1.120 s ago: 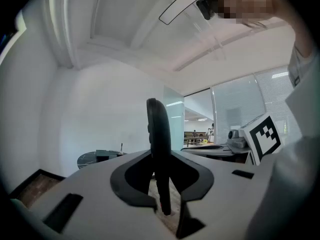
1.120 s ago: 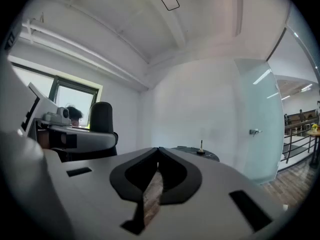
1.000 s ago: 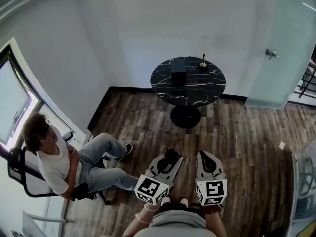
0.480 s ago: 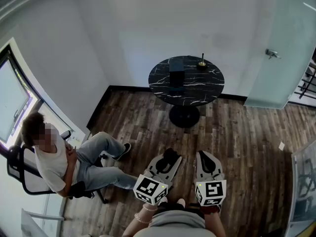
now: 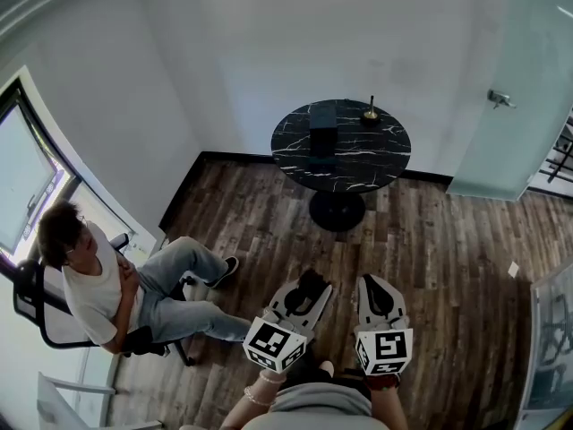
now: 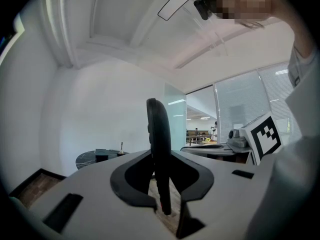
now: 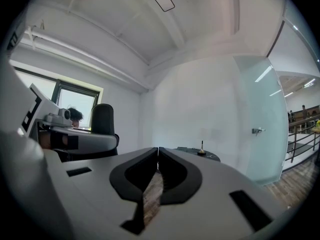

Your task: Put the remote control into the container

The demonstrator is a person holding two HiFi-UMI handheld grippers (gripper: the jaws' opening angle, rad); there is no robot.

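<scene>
A black remote control (image 6: 159,144) stands upright between the jaws of my left gripper (image 6: 161,159), which is shut on it. In the head view that gripper (image 5: 309,287) is low in the frame, above the wooden floor, with the remote's dark end (image 5: 311,282) at its tip. My right gripper (image 5: 375,287) is beside it, shut and empty; its jaws meet at the tip (image 7: 158,152). The dark box-shaped container (image 5: 323,133) sits on a round black marble table (image 5: 376,155) well ahead of both grippers. It shows small and far away (image 6: 102,155) in the left gripper view.
A small brass stand (image 5: 370,112) is on the table behind the container. A person (image 5: 98,285) sits on a chair at the left with legs stretched towards me. A frosted glass door (image 5: 510,106) is at the right, and a window (image 5: 22,186) at the left.
</scene>
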